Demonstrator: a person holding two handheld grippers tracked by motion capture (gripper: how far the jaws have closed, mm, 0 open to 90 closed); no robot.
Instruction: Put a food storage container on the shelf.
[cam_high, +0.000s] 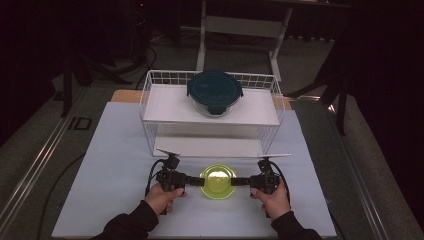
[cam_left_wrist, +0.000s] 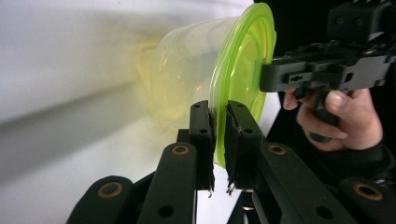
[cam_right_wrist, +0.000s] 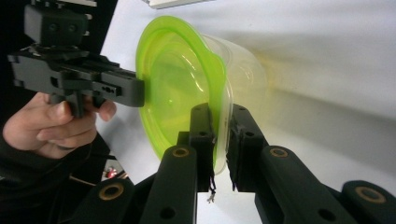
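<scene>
Counted: one clear plastic tub with green lid (cam_high: 218, 183), one wire rack (cam_high: 150, 107), one glass bowl with dark lid (cam_high: 215, 93), two grippers. Tub on white table (cam_high: 115, 165), just before rack, between grippers. Left gripper (cam_high: 195, 180) clamped on lid's left rim; right gripper (cam_high: 241, 182) clamped on right rim. Lid round, glossy, translucent; tub body see-through.

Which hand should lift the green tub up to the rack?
Neither is clearly better placed: the left tongs and right tongs both pinch the green tub's rim from opposite sides, so probably both together.
</scene>
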